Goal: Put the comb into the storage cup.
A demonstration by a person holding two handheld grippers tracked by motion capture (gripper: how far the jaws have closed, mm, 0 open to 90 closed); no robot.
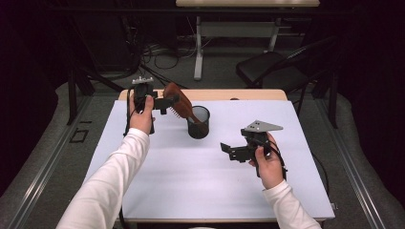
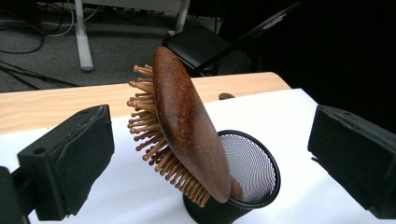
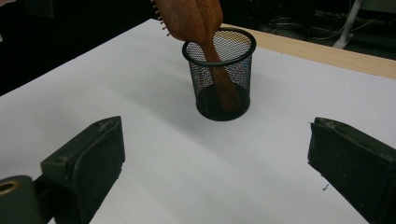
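Observation:
A brown wooden hairbrush (image 1: 180, 103) stands handle-down in a black mesh cup (image 1: 198, 123) and leans left, bristles facing down-left. My left gripper (image 1: 170, 101) is held up at the brush head, open. In the left gripper view the brush (image 2: 187, 126) sits ahead between the wide-apart jaws of the left gripper (image 2: 210, 156), untouched, above the cup (image 2: 254, 179). My right gripper (image 1: 229, 150) hovers right of the cup, open and empty. In the right gripper view the right gripper (image 3: 215, 161) faces the cup (image 3: 219, 79), and the brush (image 3: 194, 18) reaches past the top edge.
A white sheet (image 1: 191, 181) covers the table, with a wooden strip (image 1: 248, 94) along its far edge. A black chair (image 1: 272, 67) and a desk frame (image 1: 198, 47) stand on the floor beyond. Cables lie on the floor at the back.

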